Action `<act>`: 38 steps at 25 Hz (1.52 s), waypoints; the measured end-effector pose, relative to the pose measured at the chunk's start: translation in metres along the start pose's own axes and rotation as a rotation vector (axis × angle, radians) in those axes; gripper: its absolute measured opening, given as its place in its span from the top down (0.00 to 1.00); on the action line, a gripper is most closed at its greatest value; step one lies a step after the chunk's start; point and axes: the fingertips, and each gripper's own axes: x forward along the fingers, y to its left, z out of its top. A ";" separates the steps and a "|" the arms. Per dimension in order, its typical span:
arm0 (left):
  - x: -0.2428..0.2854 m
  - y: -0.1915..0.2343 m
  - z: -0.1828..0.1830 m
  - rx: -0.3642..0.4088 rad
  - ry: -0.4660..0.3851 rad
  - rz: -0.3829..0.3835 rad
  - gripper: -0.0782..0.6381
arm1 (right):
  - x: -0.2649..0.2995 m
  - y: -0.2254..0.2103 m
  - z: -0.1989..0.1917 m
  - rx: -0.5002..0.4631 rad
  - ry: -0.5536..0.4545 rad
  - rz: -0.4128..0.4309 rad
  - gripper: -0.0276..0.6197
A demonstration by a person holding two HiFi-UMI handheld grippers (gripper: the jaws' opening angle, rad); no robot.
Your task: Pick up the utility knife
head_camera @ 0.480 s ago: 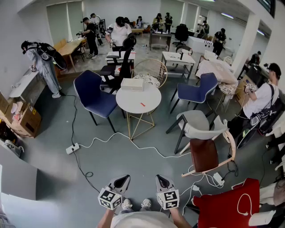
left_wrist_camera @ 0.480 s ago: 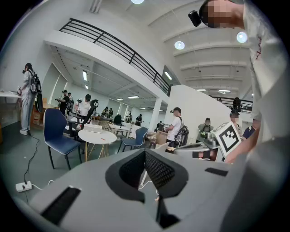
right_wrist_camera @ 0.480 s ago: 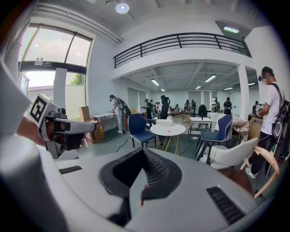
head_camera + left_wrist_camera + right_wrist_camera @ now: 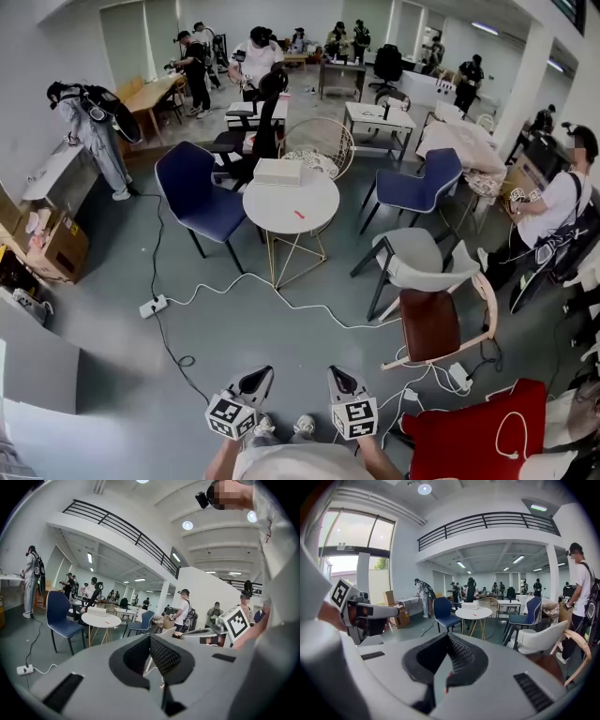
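Red utility knife (image 4: 299, 215) lies on the round white table (image 4: 281, 223), toward its right half. White box (image 4: 278, 172) sits at the table's far edge, apart from the knife. Nothing touches the knife.

Blue chair (image 4: 199, 199) stands left of the table and a second blue chair (image 4: 419, 186) stands right of it. Nearer on the right is a grey-white chair (image 4: 419, 265), then a wood-framed chair with brown seat (image 4: 431, 325). Red chair (image 4: 478, 431) is at the near right corner.

Power strip (image 4: 153, 307) lies on the grey floor (image 4: 112, 347) at left. White cable (image 4: 281, 298) runs from it toward the near right.

Left gripper (image 4: 257, 378) and right gripper (image 4: 336, 378) are held side by side at the near edge, over the floor and well apart from the table.
- Left gripper view: jaws pressed together, nothing between.
- Right gripper view: jaws closed, empty.

Person with backpack (image 4: 89, 129) stands at the far left wall.
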 end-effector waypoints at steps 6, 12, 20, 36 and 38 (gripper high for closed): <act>0.015 -0.012 -0.002 0.005 0.001 0.012 0.87 | -0.001 -0.015 -0.003 0.009 -0.014 0.029 0.93; 0.030 -0.019 -0.005 0.008 -0.001 0.023 0.87 | 0.000 -0.036 -0.004 0.003 -0.022 0.034 0.93; 0.053 -0.015 -0.007 0.000 -0.003 0.022 0.87 | 0.011 -0.050 -0.007 -0.003 -0.008 0.046 0.93; 0.101 0.045 0.004 -0.022 -0.005 0.023 0.87 | 0.083 -0.071 0.012 -0.017 0.009 0.062 0.93; 0.111 0.060 0.007 -0.023 -0.002 0.021 0.87 | 0.100 -0.074 0.016 -0.020 0.015 0.061 0.93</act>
